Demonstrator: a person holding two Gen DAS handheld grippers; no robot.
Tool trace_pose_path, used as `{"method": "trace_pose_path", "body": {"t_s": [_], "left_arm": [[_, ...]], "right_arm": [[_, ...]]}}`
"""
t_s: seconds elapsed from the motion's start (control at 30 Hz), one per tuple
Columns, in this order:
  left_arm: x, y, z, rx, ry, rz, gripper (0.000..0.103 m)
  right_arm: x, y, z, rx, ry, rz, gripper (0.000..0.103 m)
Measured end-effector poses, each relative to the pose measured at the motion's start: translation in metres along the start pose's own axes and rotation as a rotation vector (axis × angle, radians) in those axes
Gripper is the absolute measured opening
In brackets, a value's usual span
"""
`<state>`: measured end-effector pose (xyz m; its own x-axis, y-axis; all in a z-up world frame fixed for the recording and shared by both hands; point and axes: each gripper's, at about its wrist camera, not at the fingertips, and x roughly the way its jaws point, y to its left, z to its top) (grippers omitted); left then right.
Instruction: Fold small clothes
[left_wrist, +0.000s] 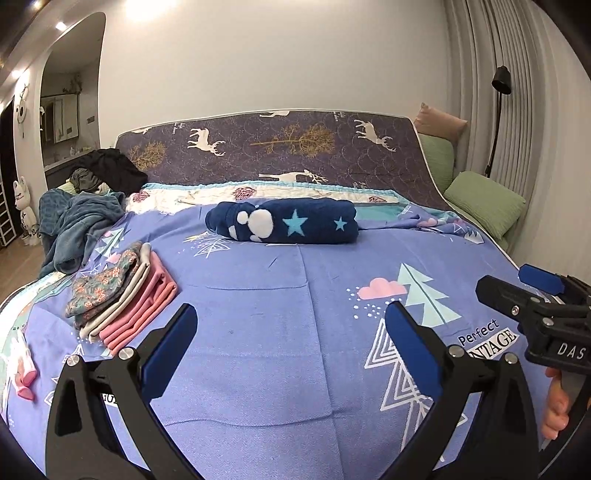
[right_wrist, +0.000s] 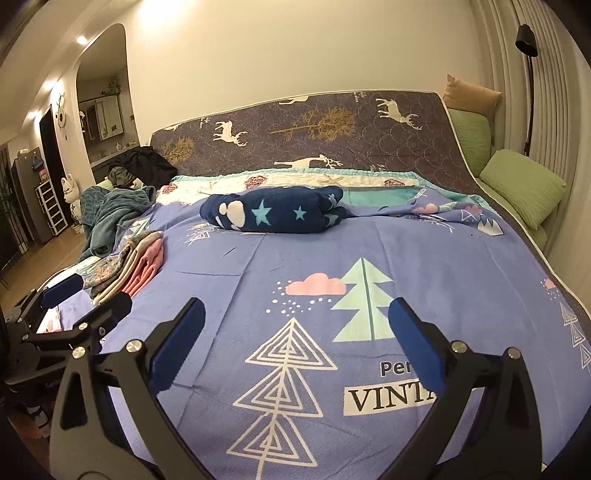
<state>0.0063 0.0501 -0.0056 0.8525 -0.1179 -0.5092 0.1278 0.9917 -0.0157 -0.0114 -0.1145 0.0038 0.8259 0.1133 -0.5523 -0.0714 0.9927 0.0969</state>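
Both grippers, left (left_wrist: 290, 347) & right (right_wrist: 295, 345), hover w/ fingers spread, holding nothing, over bare bedspread (left_wrist: 258, 295). Folded clothes stack (left_wrist: 122, 295) sits at bed's left edge, prob. parked clear of the folding area.

Bed (left_wrist: 295, 369): folded stack (left_wrist: 122, 295) near left edge; rolled blanket (left_wrist: 284, 221) centre, toward headboard (left_wrist: 277, 147); crumpled clothes (left_wrist: 77, 221) at far left corner, behind stack; pillows (left_wrist: 484, 201) off right edge beside headboard.
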Motion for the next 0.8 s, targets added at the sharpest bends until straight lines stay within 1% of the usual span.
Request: {"method": "trace_pose_path", "body": {"t_s": [0.27, 0.5, 0.8], "left_arm": [[-0.0033, -0.0015, 0.0022, 0.012, -0.024, 0.018, 0.101], [-0.0031, -0.0041, 0.0047, 0.032, -0.037, 0.041, 0.101], [-0.0012, -0.0074, 0.0045, 0.042, -0.032, 0.056, 0.101]], "right_arm": [[-0.0032, 0.0048, 0.0008, -0.018, -0.018, -0.037, 0.101], [-0.0004, 0.007, -0.0007, -0.018, -0.008, -0.039, 0.101], [0.0027, 0.0062, -0.0024, -0.007, 0.001, -0.043, 0.101]]}}
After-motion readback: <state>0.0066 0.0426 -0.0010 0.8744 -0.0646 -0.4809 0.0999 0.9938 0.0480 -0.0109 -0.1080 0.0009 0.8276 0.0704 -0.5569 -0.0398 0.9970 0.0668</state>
